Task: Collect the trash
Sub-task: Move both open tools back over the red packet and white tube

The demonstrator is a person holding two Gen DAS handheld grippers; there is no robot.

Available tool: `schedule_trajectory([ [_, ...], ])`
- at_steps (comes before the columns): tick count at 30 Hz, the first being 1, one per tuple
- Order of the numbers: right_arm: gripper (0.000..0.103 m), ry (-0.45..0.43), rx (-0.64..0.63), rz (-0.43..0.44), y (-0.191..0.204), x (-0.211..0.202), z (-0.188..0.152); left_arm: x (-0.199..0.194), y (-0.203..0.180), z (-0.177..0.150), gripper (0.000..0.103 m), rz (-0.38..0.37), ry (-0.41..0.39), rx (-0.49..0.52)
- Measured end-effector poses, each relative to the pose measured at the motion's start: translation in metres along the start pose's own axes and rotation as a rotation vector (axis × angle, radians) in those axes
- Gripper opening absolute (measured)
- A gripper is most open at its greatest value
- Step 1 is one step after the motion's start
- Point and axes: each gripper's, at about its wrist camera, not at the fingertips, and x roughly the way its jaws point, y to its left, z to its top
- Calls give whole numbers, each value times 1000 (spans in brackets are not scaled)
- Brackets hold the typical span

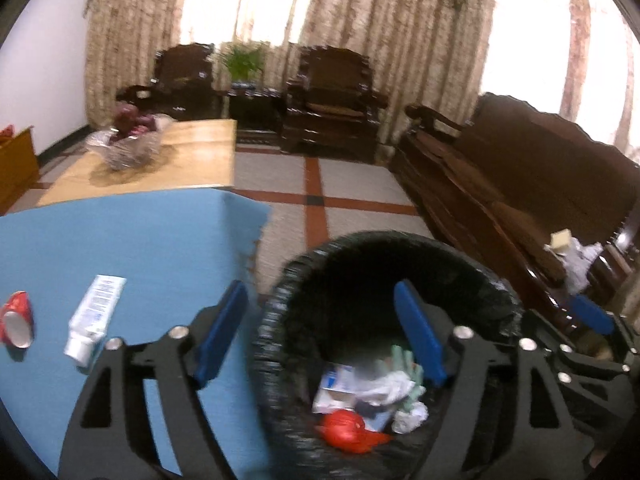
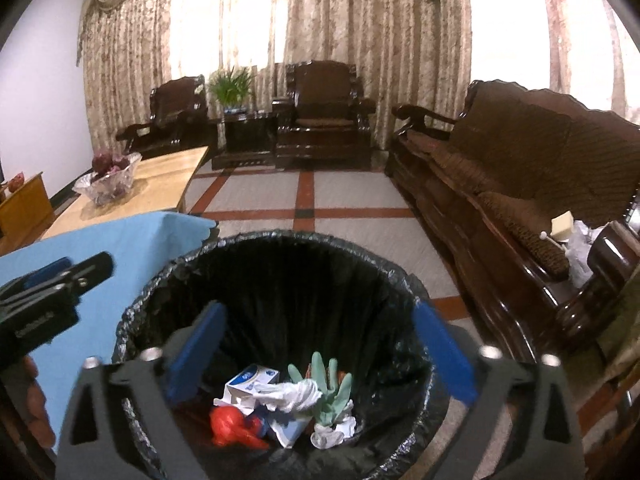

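the left gripper (image 1: pixel 320 328) hangs with its blue-padded fingers spread wide and nothing between them, straddling the near rim of the round bin lined with a black plastic bag (image 1: pixel 280 280). the right gripper (image 2: pixel 320 344) is likewise released and empty, poised over the same bin's mouth. inside lie a green rubber glove (image 2: pixel 332 388), a crumpled red plastic wrapper (image 2: pixel 228 424), a white and blue carton (image 2: pixel 252 380) and wads of white tissue (image 2: pixel 300 394).

two pieces of trash remain on the blue-covered table (image 1: pixel 120 240): a white squeeze tube with blue print (image 1: pixel 94 320) and a crushed red can (image 1: pixel 16 322), near each other and well apart from the bin.

the risks, as a judgement: the tube is smooth and tapered, so a pinch near its cap could let it slide out over the floor between table and bin. the can, lying on its side, may roll when one finger touches first. the left wrist view is smeared, which suggests fast motion; a swing this close could snag the loose bag edge and drag the liner off the rim.
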Motion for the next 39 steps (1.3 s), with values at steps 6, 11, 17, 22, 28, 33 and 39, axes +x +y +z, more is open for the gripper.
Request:
schedule_trajectory([
  [6,97,6,-23,47,27,0,4,-21,45,6,87,94,-40,-23],
  [11,97,-3,-54,112,60,-2,8,-42,86,8,88,185,-66,-63],
  [17,97,-21,-106,213,113,-8,15,-70,136,7,89,290,-88,-103],
  [22,97,-37,-146,287,157,-11,20,-90,170,4,89,362,-103,-126],
  [28,97,-44,-169,346,199,-11,21,-113,210,-1,89,438,-114,-167],
  [33,97,-46,-185,377,224,-10,17,-125,235,-7,89,494,-113,-184],
  [39,97,-31,-198,399,254,-1,7,-130,263,-20,89,554,-89,-215],
])
